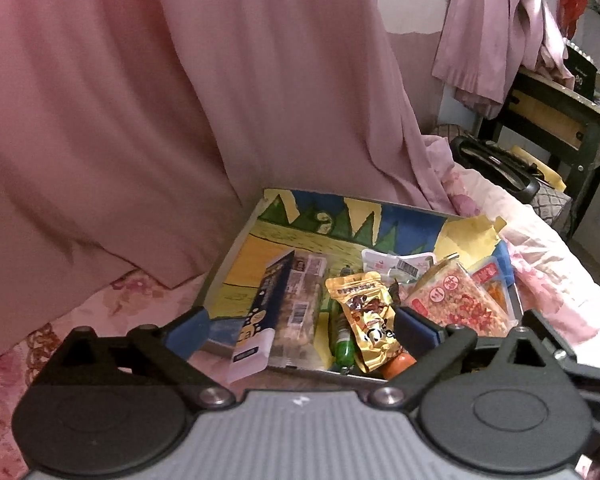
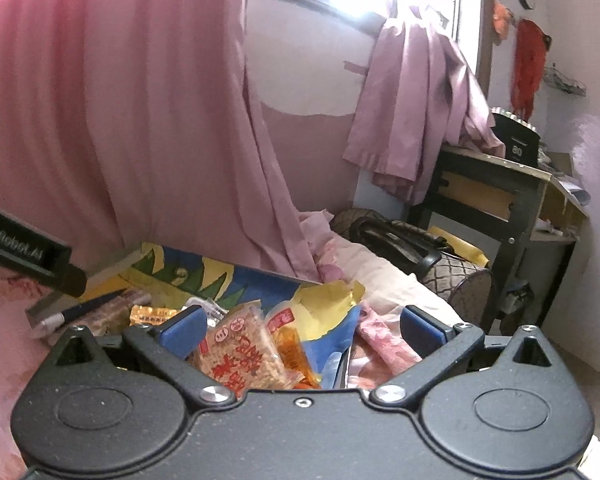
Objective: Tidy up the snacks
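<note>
A shallow tray with a painted yellow, blue and green bottom lies on the bed and holds several snacks. A long blue-and-white box sits at its left beside a clear bar pack. A gold pouch lies over a green packet. A rice-crisp pack with red lettering lies at the right. My left gripper hangs open above the near rim, holding nothing. My right gripper is open over the rice-crisp pack and an orange packet, apart from both.
A pink curtain hangs behind the tray. Floral bedding surrounds it. A black bag and a patterned bag lie past the bed's far right, by a wooden desk draped with a purple garment.
</note>
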The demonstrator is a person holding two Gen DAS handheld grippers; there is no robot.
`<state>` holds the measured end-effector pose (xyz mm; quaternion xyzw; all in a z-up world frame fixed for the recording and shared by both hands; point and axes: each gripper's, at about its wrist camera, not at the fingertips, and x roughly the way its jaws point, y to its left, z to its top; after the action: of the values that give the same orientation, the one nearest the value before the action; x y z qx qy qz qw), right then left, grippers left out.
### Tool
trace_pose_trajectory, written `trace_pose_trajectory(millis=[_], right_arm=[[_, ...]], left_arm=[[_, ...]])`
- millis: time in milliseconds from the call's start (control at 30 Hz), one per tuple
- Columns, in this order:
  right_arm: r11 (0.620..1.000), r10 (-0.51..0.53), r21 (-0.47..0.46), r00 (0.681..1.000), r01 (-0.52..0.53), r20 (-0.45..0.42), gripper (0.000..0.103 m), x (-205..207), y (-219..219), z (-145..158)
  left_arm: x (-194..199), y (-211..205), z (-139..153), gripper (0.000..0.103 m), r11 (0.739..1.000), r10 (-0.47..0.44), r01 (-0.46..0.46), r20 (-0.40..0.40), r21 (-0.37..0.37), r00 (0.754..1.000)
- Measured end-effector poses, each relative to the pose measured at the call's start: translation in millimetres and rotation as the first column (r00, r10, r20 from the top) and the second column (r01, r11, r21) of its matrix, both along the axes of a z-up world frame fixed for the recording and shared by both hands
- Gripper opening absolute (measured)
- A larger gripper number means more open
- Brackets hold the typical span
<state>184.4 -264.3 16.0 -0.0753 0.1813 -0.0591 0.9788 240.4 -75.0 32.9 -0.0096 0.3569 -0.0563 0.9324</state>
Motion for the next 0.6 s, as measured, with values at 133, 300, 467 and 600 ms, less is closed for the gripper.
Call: trace_pose_trajectory(millis=[133,300,467,600], right_arm=[[0.999,-0.016,0.034,1.000,0.016,0.016,0.102,-9.0,-4.5,7.1],[0.998,-0.025,0.064,0.999,0.023,0.027,0.102,-22.9,-7.7,14.5],[0.995,-0.025,0.093,0.999,0.021,0.038,0.102,-39.9,-9.3,22.5],[0.990,-0.024,0.140,0.999,0.020,0.031,0.102,-58.6,-10.4,27.1]], left_arm=[[-8.9,2.6,5.1,0.102,1.000,0.000,0.000,0.013,0.008,1.000],[-22.9,4.0,9.9,0.102,1.000,-0.002,0.001,0.030,0.008,1.000],[-45.7,7.8,13.0,0.102,1.000,-0.003,0.004,0.068,-0.008,0.998],[-68.5,16.6,12.2,0.102,0.999,0.011,-0.007,0.101,-0.040,0.995]])
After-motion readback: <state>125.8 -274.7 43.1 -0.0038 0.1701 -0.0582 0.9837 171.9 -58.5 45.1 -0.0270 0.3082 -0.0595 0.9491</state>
